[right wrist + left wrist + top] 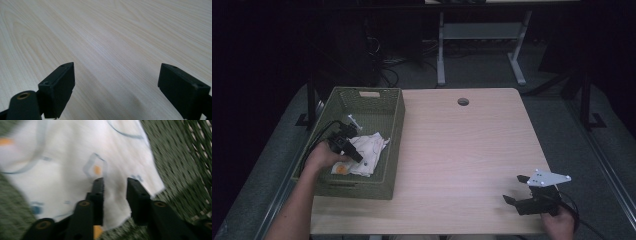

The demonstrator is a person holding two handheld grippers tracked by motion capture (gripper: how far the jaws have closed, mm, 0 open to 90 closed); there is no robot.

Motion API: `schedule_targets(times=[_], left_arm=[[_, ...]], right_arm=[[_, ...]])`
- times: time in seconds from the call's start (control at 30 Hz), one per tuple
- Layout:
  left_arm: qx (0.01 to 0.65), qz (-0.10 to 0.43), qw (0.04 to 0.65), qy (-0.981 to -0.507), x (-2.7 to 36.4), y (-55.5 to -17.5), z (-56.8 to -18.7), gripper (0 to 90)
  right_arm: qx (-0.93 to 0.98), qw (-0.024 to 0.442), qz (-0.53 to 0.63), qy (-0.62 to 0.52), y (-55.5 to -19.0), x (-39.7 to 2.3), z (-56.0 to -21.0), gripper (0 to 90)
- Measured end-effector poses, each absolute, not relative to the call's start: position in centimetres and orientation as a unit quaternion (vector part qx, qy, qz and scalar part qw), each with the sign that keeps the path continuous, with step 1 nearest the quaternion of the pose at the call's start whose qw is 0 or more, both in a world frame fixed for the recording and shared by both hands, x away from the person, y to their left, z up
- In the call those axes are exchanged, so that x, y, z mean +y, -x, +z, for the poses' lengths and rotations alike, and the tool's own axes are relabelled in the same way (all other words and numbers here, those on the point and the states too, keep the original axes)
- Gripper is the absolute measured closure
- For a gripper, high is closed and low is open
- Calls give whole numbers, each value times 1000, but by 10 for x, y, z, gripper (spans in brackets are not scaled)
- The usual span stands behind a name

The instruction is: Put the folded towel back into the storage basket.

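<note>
White printed cloth (75,170) lies in the green woven basket (394,130) at left; left gripper (115,183) fingers pinch a fold, ready to lift; right gripper (116,82) fingers spread over the table (112,30)

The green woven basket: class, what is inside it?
Inside the green woven basket lies a crumpled white patterned cloth, with the left gripper on it. Anything beneath the cloth is hidden.
</note>
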State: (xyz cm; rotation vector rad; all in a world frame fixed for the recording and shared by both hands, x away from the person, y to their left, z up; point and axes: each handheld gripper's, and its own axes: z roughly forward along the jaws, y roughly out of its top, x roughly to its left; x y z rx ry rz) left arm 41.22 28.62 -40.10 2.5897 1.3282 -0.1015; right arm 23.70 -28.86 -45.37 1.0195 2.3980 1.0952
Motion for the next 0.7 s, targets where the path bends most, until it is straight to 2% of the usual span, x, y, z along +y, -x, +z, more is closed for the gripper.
schedule_targets(times=[0.17,0.27,0.43,0.53,0.7], left_arm=[[487,-4,119,-865,293,-427,-406,795],[492,1,92,-866,290,-433,-419,834],[496,2,79,-865,289,-436,-420,828],[511,22,128,-850,297,-436,-405,818],[515,22,110,-850,298,-440,-412,819]], right_arm=[[839,158,379,-358,-239,-288,-455,135],[838,158,379,-358,-240,-288,-456,136],[838,156,379,-360,-240,-289,-456,135],[839,158,379,-358,-240,-290,-456,135],[838,158,380,-357,-240,-288,-456,135]])
